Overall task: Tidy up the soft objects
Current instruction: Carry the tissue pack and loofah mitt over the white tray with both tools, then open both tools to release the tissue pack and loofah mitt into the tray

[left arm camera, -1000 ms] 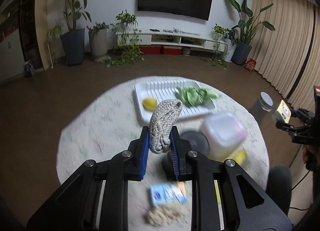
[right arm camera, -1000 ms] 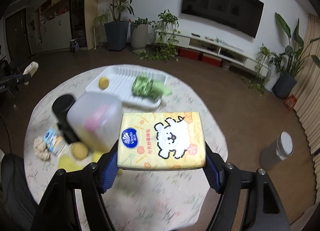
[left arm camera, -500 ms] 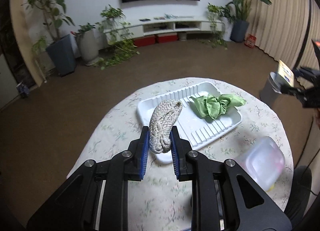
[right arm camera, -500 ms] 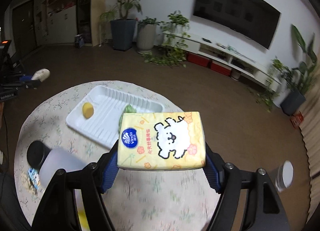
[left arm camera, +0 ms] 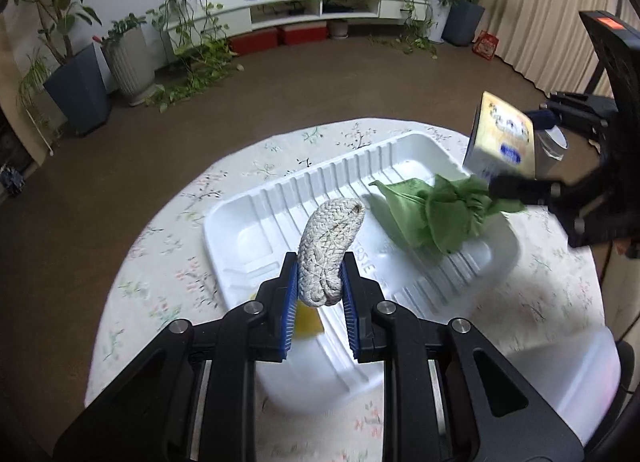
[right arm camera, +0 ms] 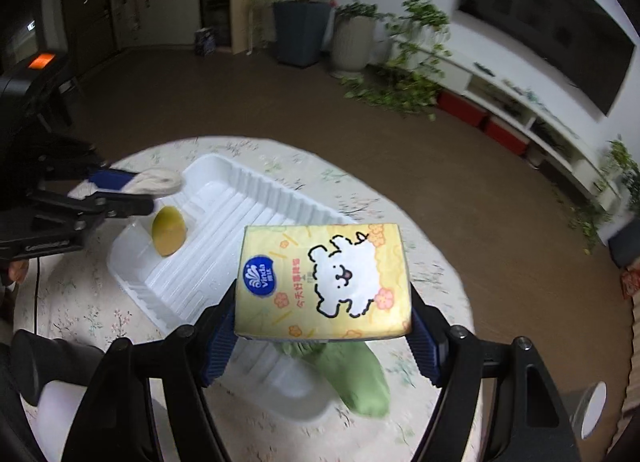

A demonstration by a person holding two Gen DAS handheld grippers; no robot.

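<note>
— Right gripper [right arm camera: 322,336] first: what's it got?

— A yellow tissue pack [right arm camera: 323,281], clamped between its blue pads and carried over the near end of the white tray [right arm camera: 256,198].

— And that round table [left arm camera: 168,246] under it all?

— Flowered cloth on top. The ribbed tray sits on it, and a crumpled green cloth [left arm camera: 436,218] lies in the tray's right end, as seen from the left hand.

— The other hand?

— Left gripper [left arm camera: 320,282] is squeezed tight on a woven cream pouch [left arm camera: 328,250], which sticks up past the pads and hangs above the tray's left part.

— Anything smaller in there?

— One small yellow ball [right arm camera: 169,231], resting on the tray floor just below that pouch. A translucent plastic jug [left arm camera: 568,374] is blurred at the table's near edge.
</note>
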